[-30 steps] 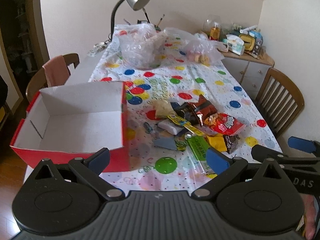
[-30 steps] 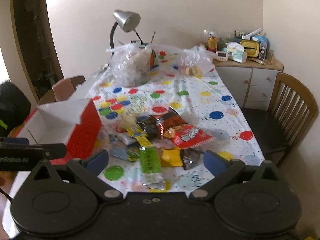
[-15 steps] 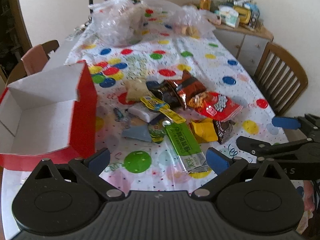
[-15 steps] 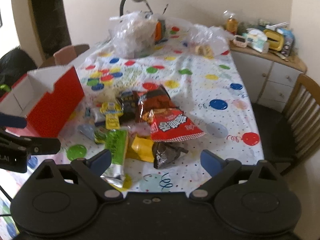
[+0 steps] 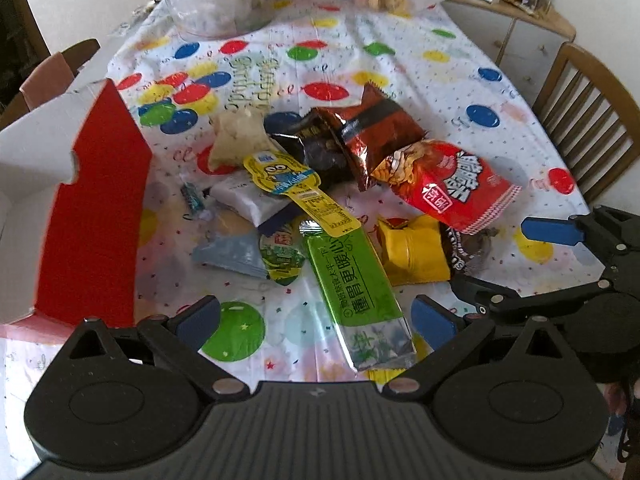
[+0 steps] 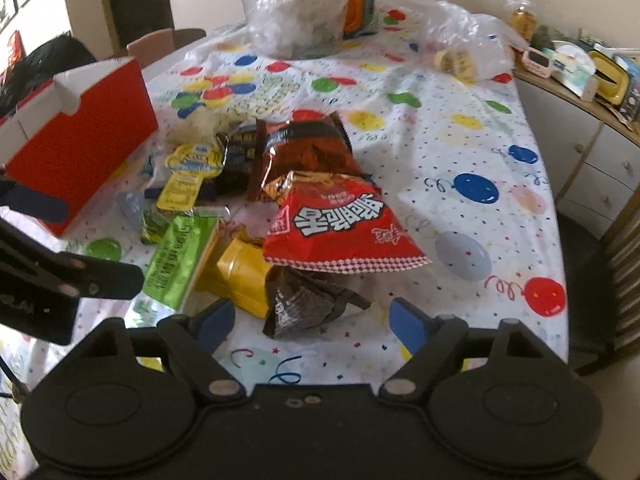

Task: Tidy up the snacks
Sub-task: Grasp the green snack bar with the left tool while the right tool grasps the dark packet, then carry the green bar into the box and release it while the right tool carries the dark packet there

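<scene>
Both tools are hovering open over the snacks (image 5: 360, 200) piled on the worktop (image 6: 460, 152) beside the red box (image 5: 96, 216). The right tool (image 6: 310, 320) has just been closing, gripping nothing. Only the left tool (image 5: 316, 316) view is showing the box's white inside.

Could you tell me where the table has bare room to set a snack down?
Free: cloth between the red chip bag and the table's right edge, and the far stretch before the plastic bags. Crowded: the pile from the red box to that bag.
</scene>
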The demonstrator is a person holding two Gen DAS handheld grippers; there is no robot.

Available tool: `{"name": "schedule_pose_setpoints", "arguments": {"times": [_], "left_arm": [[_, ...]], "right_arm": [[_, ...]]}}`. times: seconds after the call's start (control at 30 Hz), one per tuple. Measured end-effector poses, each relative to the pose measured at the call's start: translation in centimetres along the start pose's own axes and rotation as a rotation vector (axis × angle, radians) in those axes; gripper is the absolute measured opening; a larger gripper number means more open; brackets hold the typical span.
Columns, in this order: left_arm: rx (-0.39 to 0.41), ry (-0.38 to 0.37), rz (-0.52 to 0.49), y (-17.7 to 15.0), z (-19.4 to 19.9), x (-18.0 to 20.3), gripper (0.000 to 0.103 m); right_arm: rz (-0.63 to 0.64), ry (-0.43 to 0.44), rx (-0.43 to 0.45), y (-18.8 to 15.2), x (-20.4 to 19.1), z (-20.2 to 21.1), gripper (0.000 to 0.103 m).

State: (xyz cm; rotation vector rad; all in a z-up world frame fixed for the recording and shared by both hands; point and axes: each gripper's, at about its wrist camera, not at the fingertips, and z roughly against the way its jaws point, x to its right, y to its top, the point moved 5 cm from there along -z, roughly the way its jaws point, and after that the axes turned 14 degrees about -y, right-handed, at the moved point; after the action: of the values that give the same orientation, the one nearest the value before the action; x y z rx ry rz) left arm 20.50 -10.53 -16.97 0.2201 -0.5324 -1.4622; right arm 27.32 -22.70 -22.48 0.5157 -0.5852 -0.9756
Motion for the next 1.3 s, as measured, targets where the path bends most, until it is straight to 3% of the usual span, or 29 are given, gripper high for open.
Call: {"name": "schedule_pose_setpoints", "arguments": {"times": [0.23, 0.43, 0.6, 0.83, 1.03, 1.3], "left_arm": [[-0.075, 0.015, 0.026, 0.7, -3.1, -0.3, 0.098], [-0.127, -0.009, 0.067, 1.2, -4.6, -0.4, 0.092], [-0.169, -0.008, 0.073, 1.3, -5.7, -0.3, 0.078], [-0.171, -0.001, 0.065, 1.2, -5.9, -0.3, 0.068], [-0.155, -0.006, 0.042, 1.0, -5.4, -0.3, 0.042], [-0.144, -0.018, 0.055, 0.3, -4.2, -0.6, 0.042]], "right_arm": [[0.036, 0.024, -0.026, -0.2, 0.3, -2.2, 0.075], [0.060, 0.099, -0.016, -0.1, 0.1, -2.6, 0.074], [0.056, 0.128, -0.017, -0.1, -0.2, -2.6, 0.068], [0.027, 0.147, -0.016, -0.3, 0.2, -2.5, 0.055], [0.000, 0.155, -0.018, -0.7, 0.0, -2.1, 0.048], [-0.057, 0.137, -0.042, -1.4, 0.0, -1.2, 0.044]]}}
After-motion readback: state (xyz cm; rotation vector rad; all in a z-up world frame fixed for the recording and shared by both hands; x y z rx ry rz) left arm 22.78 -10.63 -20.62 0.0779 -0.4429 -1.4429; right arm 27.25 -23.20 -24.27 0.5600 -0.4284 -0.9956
